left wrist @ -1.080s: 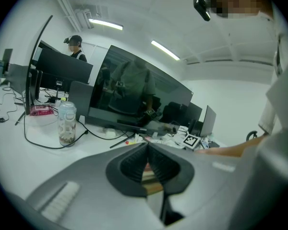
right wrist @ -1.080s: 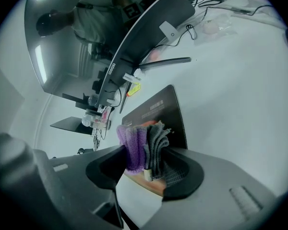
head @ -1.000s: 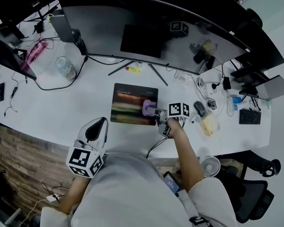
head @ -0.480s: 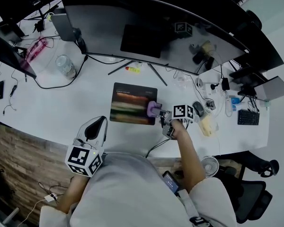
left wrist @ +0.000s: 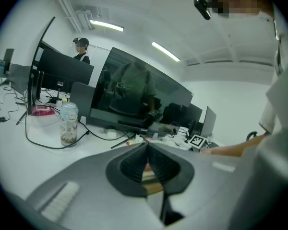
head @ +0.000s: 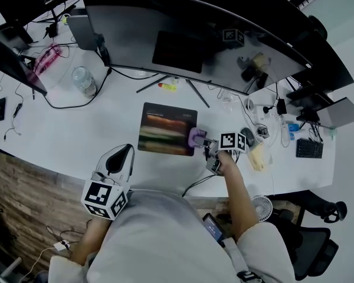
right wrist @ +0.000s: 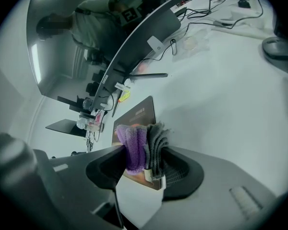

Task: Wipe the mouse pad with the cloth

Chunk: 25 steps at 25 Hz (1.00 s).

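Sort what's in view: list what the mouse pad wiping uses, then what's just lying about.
In use: purple-and-grey cloth, mouse pad, right hand-held gripper clamped on the cloth.

Lying about: curved monitor, clear jar, computer mouse, small fan, left hand-held gripper (shut, empty).

Folded purple-and-grey cloth (head: pixel 196 137) at right edge of dark mouse pad (head: pixel 162 128)

On the counter (head: pixel 76 135), mouse pad (head: pixel 165 128) just left of the right gripper (head: pixel 205 142), cloth (head: pixel 196 137) between its jaws at the pad's right edge, monitor (head: pixel 183 40) beyond, mouse (head: pixel 249 135) near on its right, left gripper (head: pixel 125 153) well apart leftward.
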Available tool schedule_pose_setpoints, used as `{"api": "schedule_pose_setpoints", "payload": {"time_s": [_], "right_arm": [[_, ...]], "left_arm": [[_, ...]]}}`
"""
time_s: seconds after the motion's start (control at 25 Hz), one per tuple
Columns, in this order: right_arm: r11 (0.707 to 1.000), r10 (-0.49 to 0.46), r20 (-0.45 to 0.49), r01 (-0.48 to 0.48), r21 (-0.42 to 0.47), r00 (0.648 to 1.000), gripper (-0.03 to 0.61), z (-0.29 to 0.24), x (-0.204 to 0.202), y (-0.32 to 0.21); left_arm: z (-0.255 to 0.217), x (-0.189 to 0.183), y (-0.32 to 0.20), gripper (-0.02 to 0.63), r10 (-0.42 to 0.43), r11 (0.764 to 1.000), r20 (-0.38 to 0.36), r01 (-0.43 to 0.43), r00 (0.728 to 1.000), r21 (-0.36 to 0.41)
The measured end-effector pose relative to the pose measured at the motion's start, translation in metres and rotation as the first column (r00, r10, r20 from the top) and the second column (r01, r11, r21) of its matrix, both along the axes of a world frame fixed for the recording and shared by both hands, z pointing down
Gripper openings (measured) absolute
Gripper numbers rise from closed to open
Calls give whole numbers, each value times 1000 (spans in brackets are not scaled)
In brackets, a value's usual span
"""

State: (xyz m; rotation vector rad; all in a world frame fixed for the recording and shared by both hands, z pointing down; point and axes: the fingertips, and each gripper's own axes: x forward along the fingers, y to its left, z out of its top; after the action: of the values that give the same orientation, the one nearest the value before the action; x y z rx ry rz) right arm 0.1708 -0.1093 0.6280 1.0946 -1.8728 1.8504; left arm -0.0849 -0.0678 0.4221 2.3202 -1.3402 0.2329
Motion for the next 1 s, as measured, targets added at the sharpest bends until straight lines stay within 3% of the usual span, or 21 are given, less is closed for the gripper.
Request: {"api": "schedule_pose_setpoints", "payload": {"time_s": [0.56,1.0], "right_arm": [[993,4,37,-8,118,999,215,-38,-15,-6],[982,-126,69,114,151,990,215,-49,-82,-8]], "left_arm": [[-1,7,3,0,20,1000,-6,-20,1000,-2],[0,4,4,0,5,1000,-16,-5,1000,-5]]}}
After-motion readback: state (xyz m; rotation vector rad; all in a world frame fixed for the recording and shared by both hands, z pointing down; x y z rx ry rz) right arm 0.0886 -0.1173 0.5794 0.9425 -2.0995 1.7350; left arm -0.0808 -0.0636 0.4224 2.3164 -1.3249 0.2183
